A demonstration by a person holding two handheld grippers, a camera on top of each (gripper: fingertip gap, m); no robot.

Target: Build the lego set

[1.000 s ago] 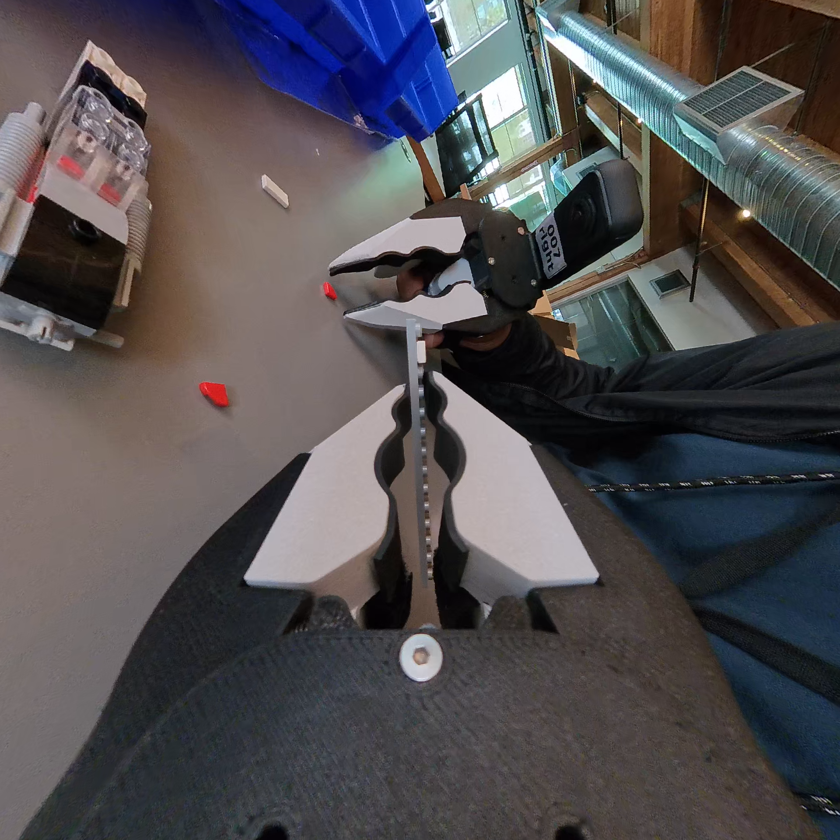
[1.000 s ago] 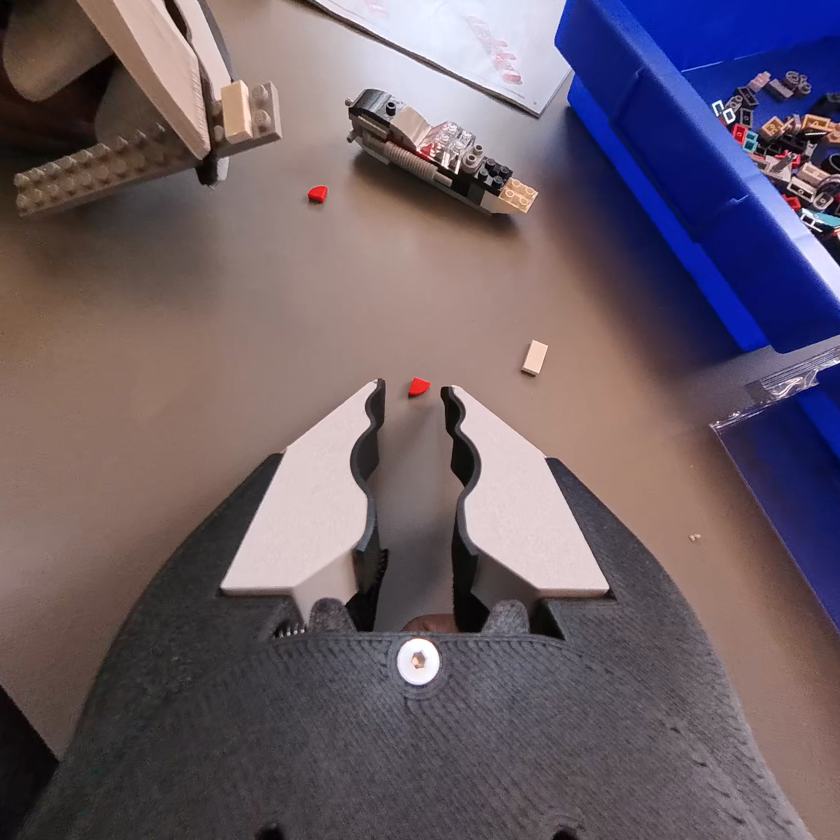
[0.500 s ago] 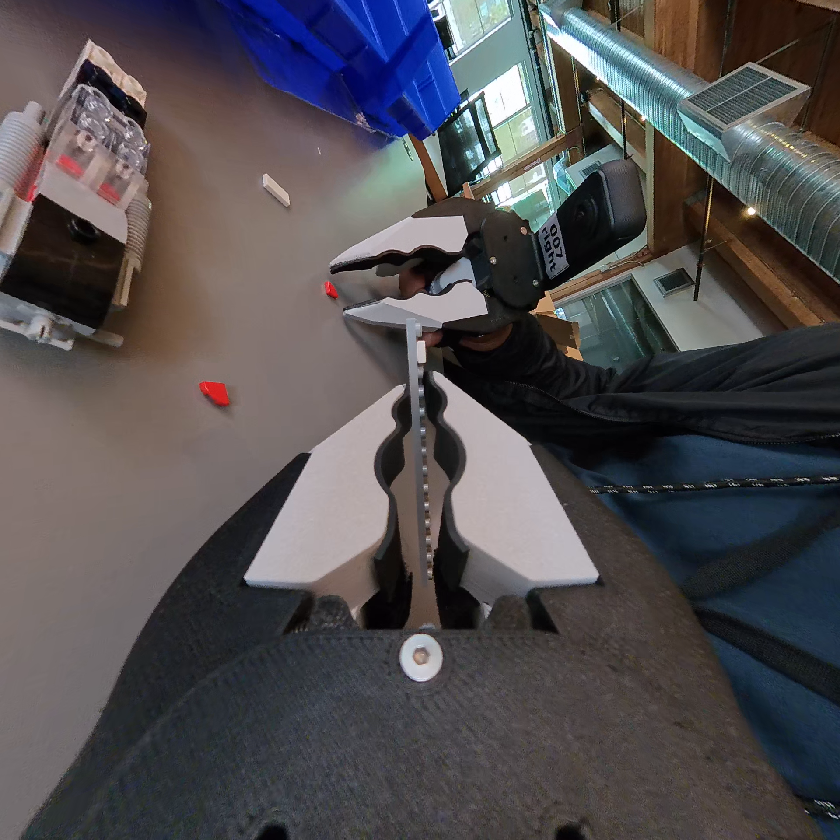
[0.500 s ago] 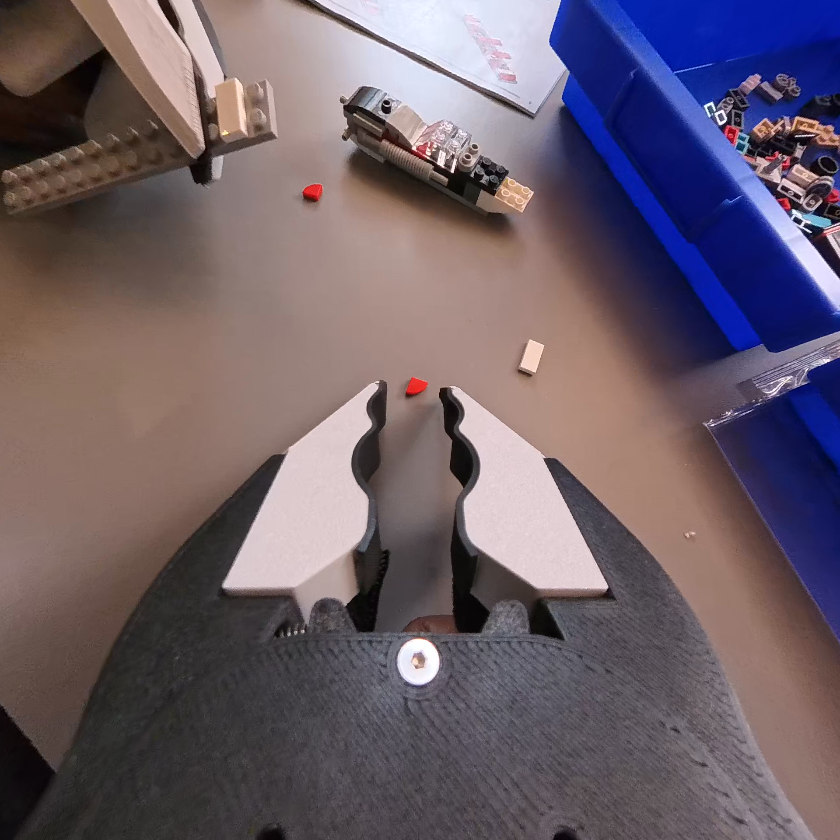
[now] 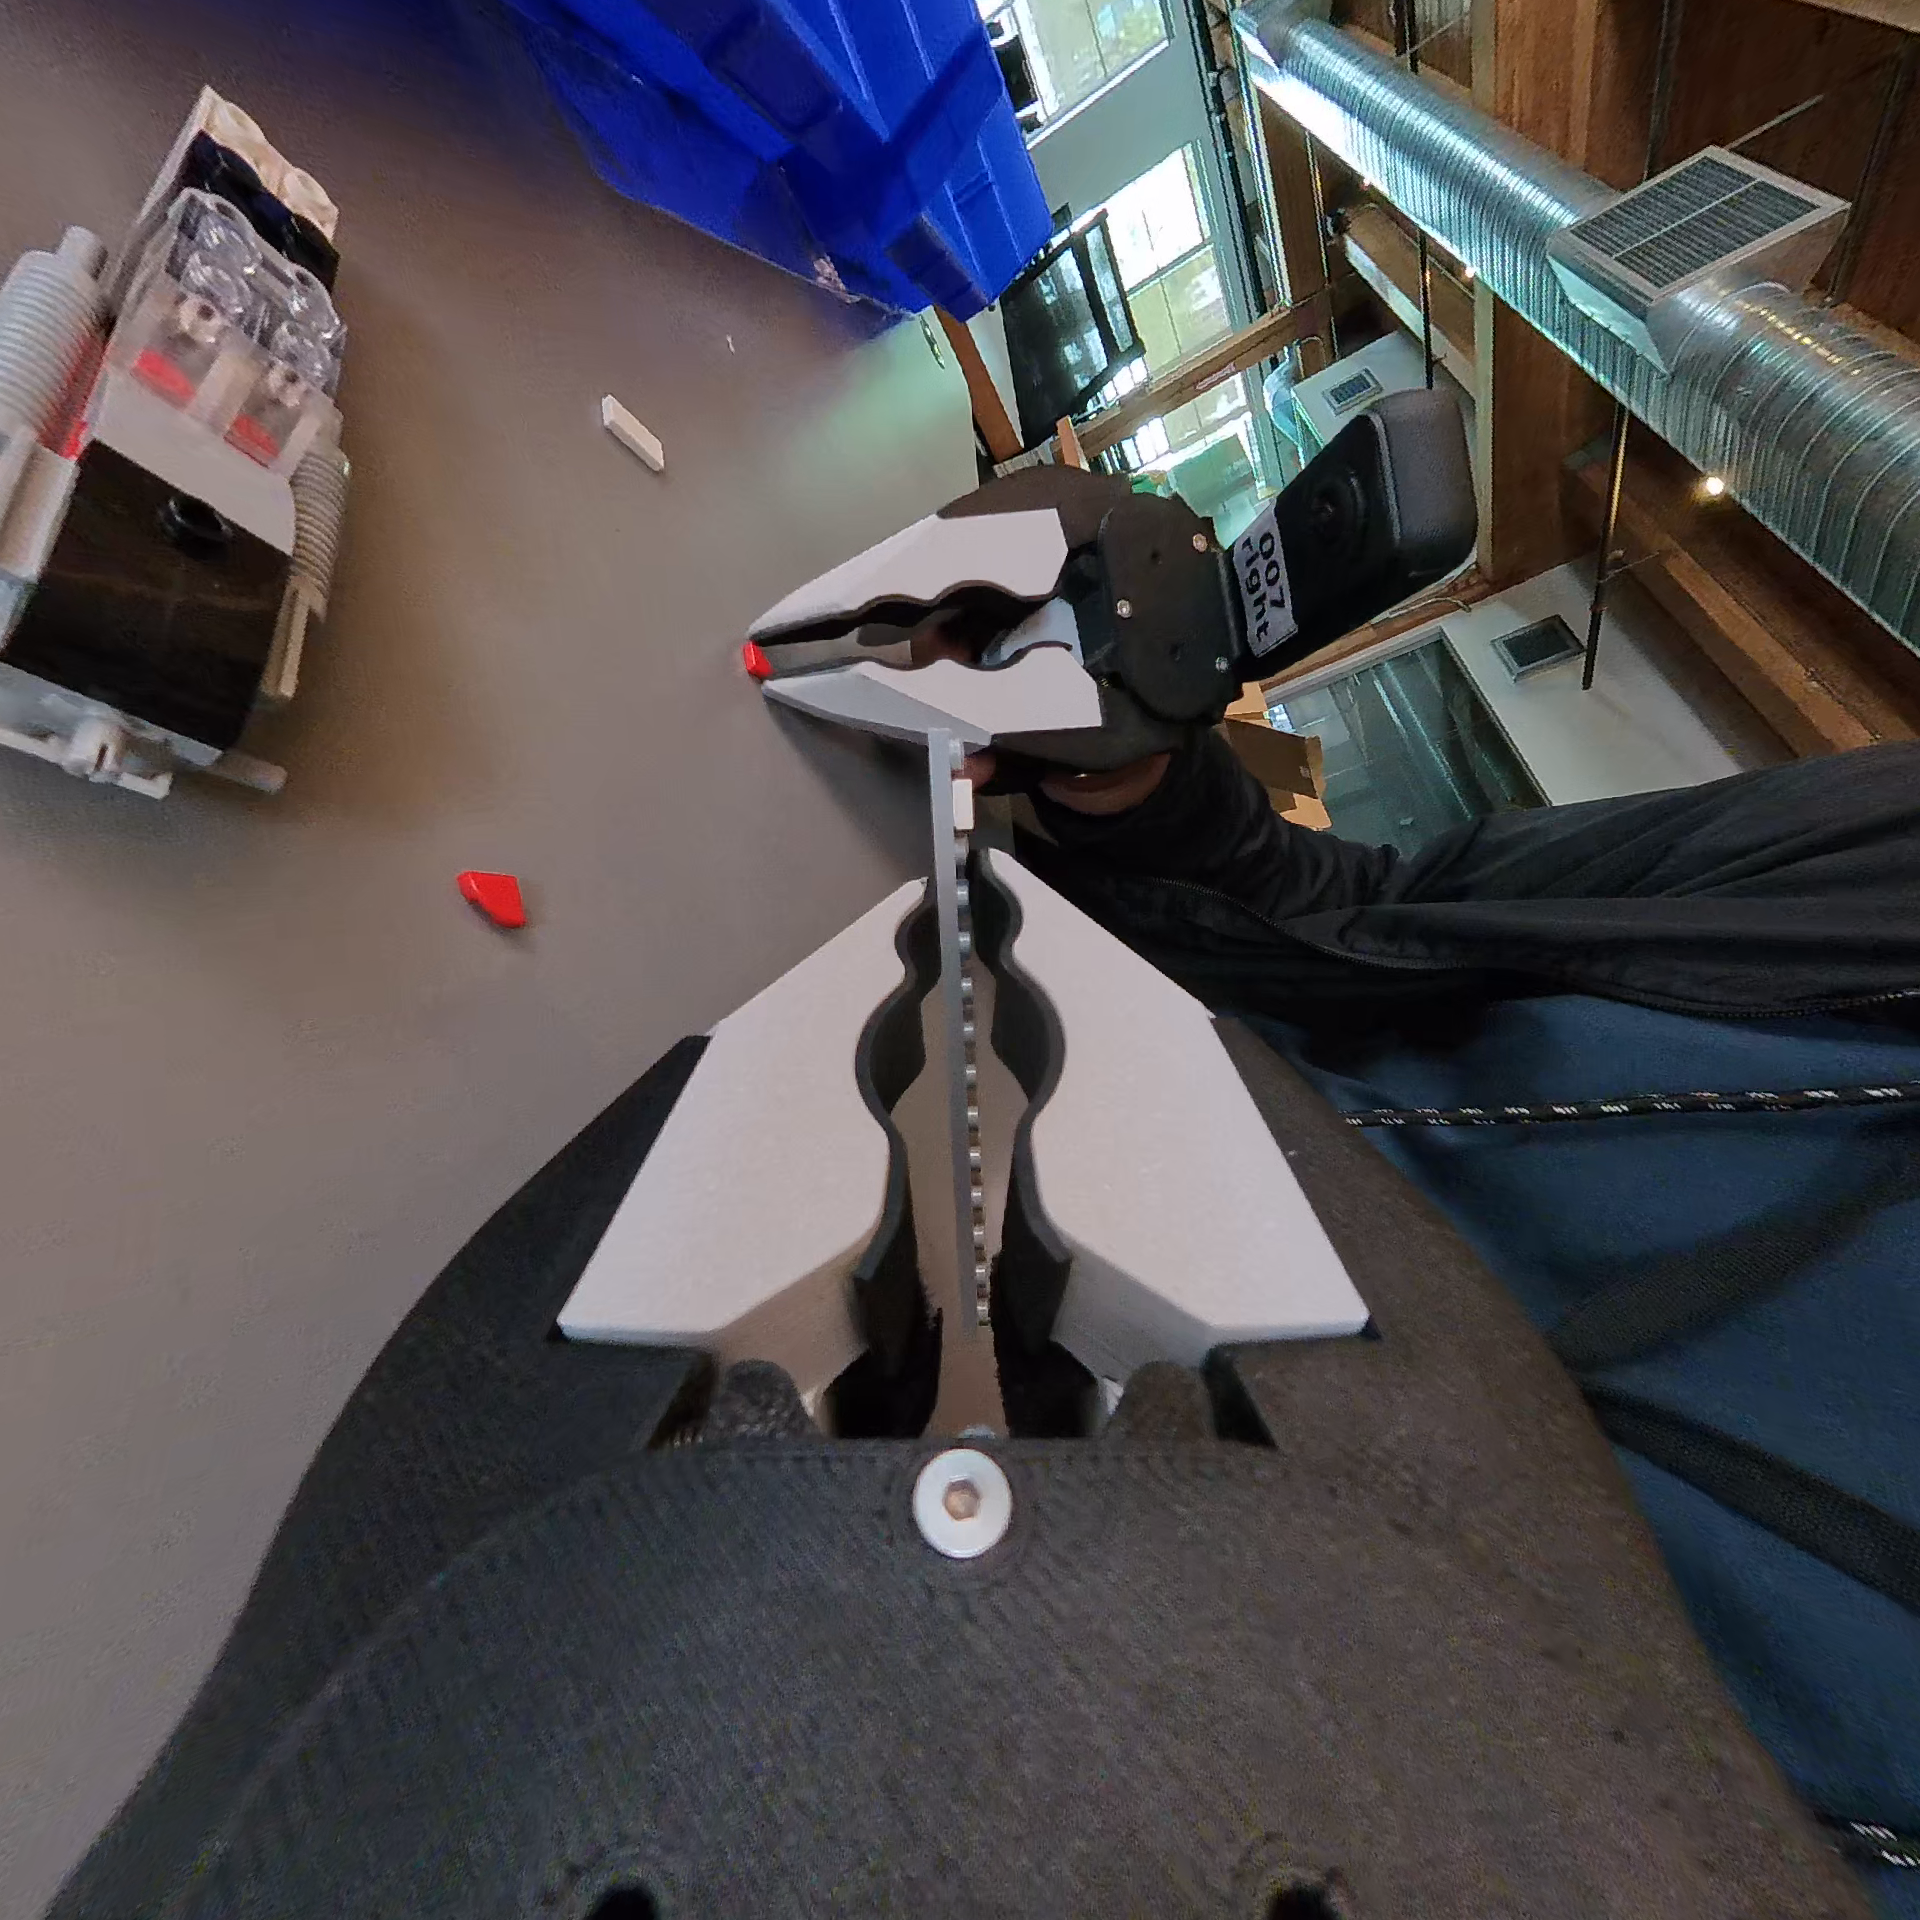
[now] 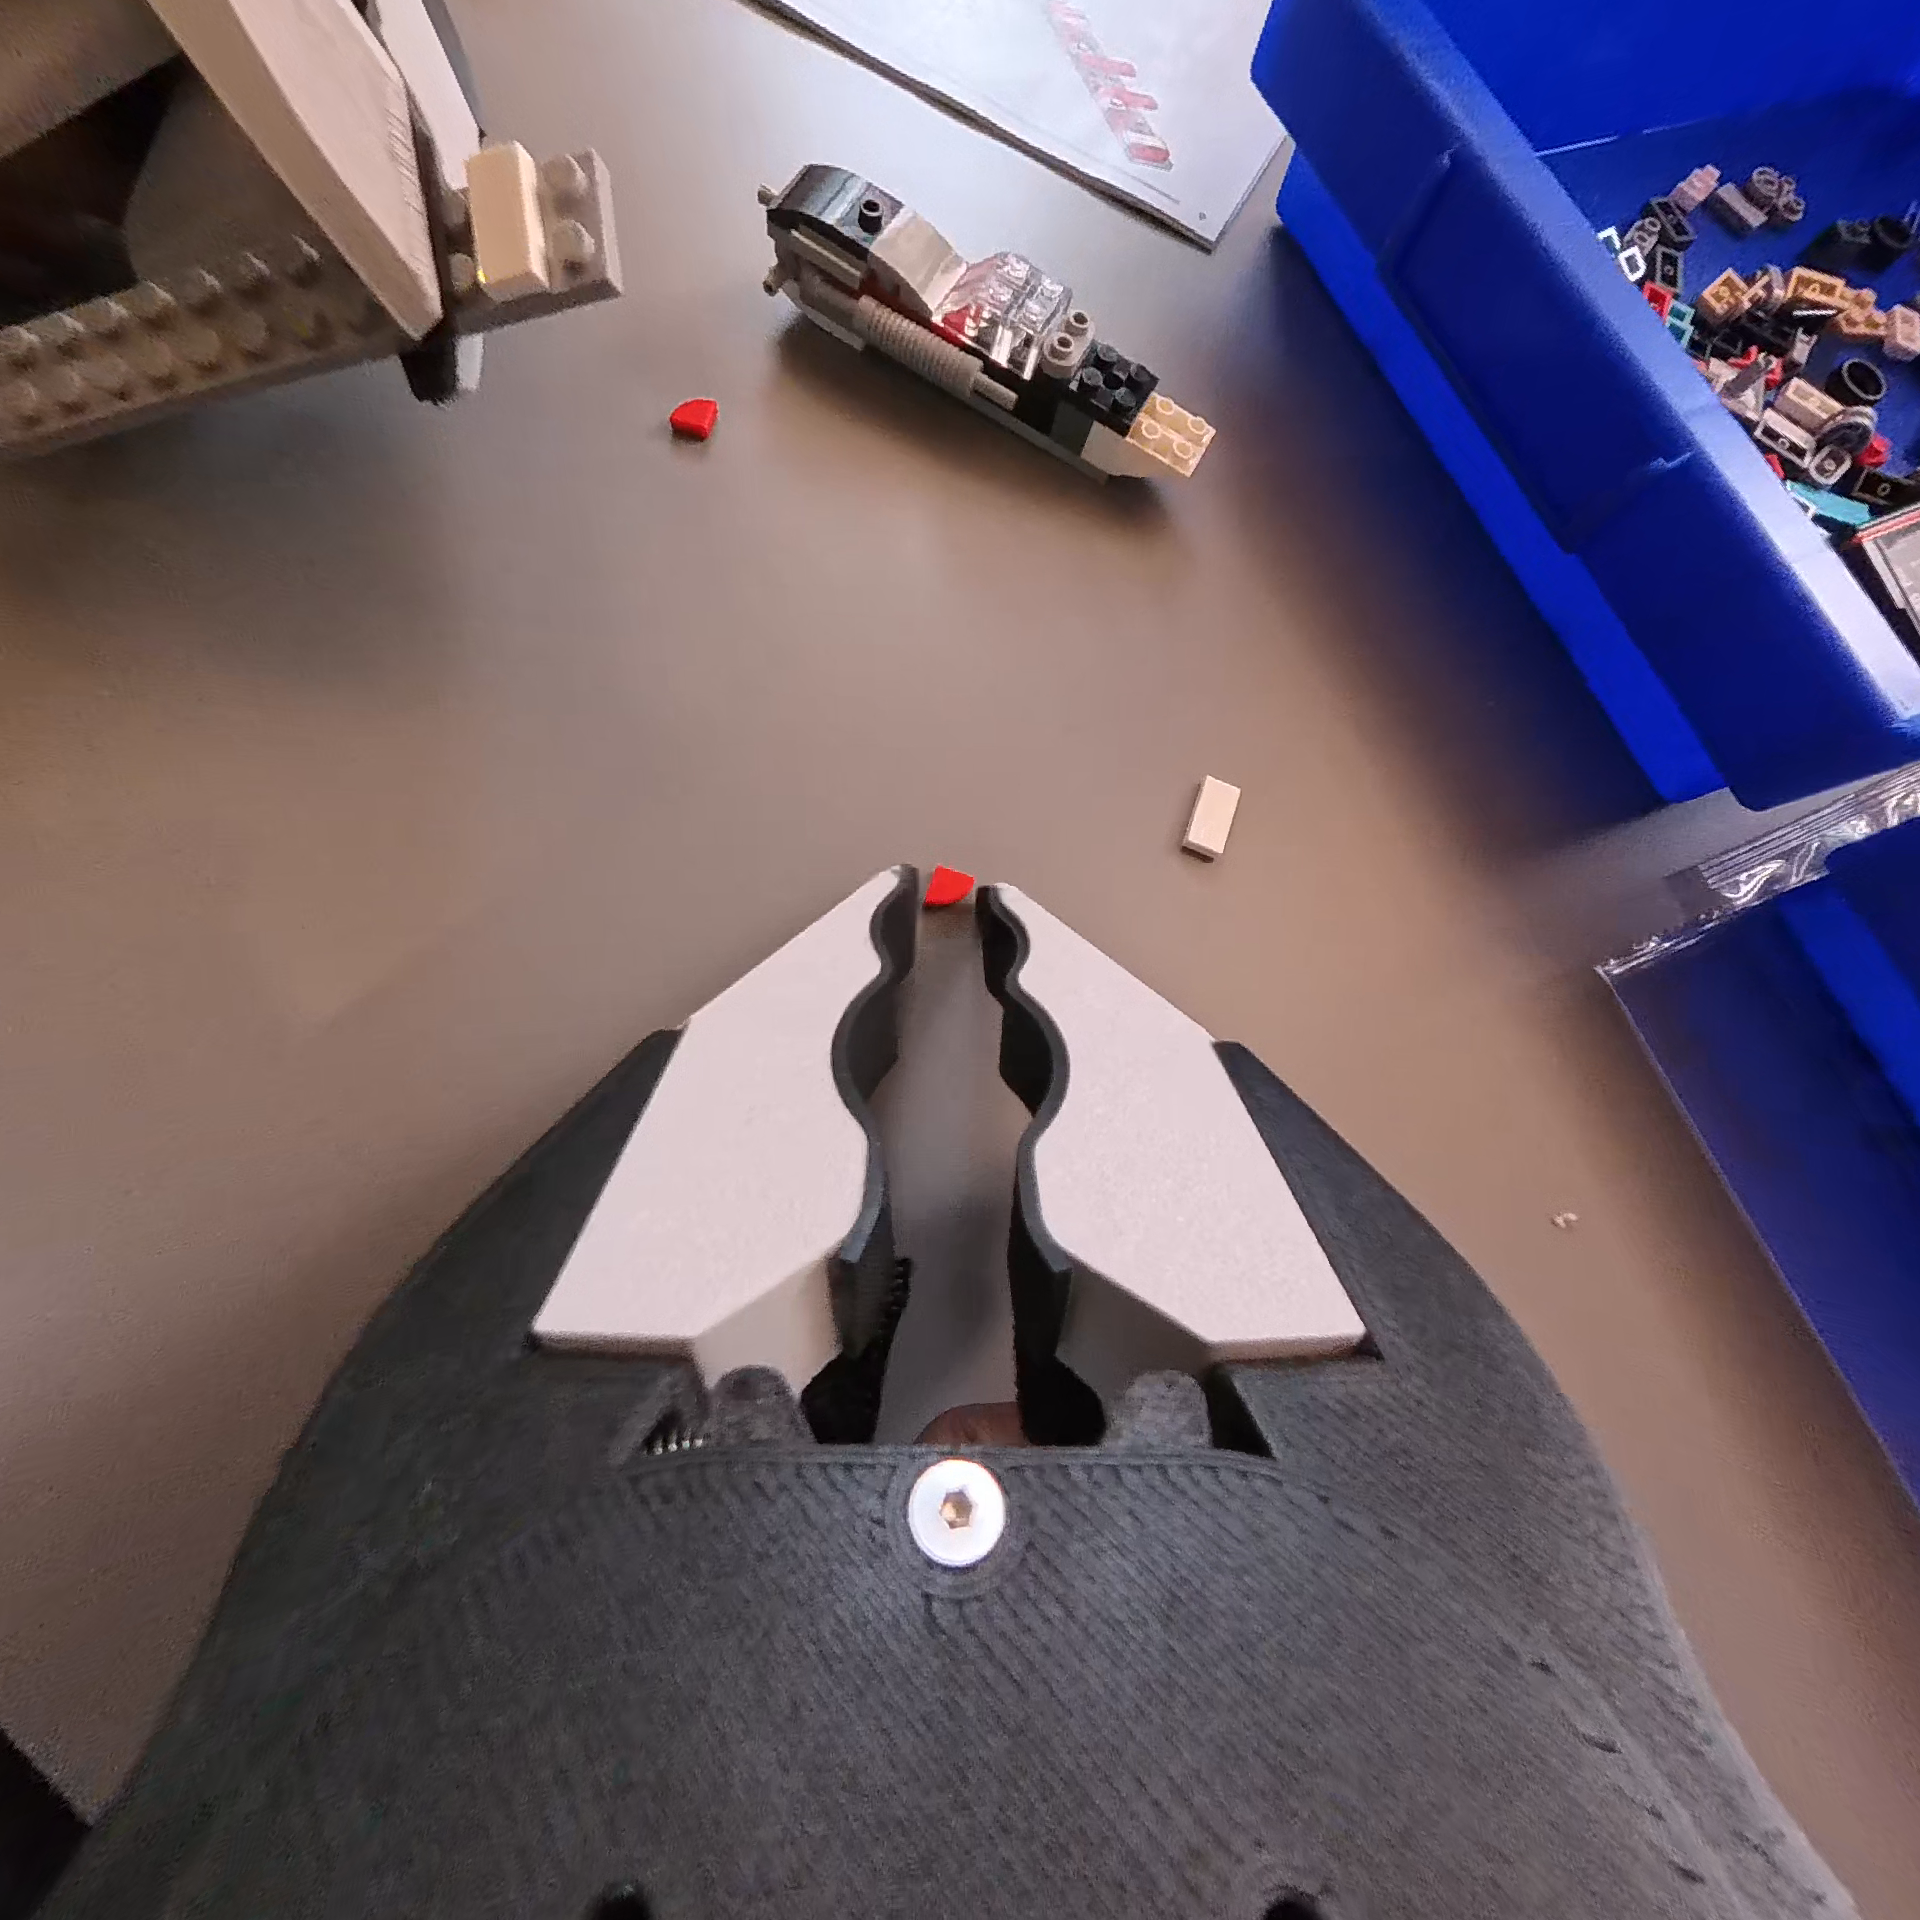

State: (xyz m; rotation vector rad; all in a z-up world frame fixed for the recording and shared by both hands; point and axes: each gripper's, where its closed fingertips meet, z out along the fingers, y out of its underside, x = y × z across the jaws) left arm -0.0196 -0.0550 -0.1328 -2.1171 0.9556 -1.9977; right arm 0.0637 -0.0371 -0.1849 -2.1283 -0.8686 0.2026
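The left tool point(image 5: 951, 883) clamps a thin, studded grey plate point(image 5: 961, 1039) edge-on. The right tool point(image 6: 945, 883), jaws narrow, brackets a smooth red rounded tile point(image 6: 948, 886) at its tips on the matte counter point(image 6: 520, 727).

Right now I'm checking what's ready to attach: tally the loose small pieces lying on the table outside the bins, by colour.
Red: 2, one at the right gripper tips, one near the built model
Tan: 1 flat tile
Total: 3
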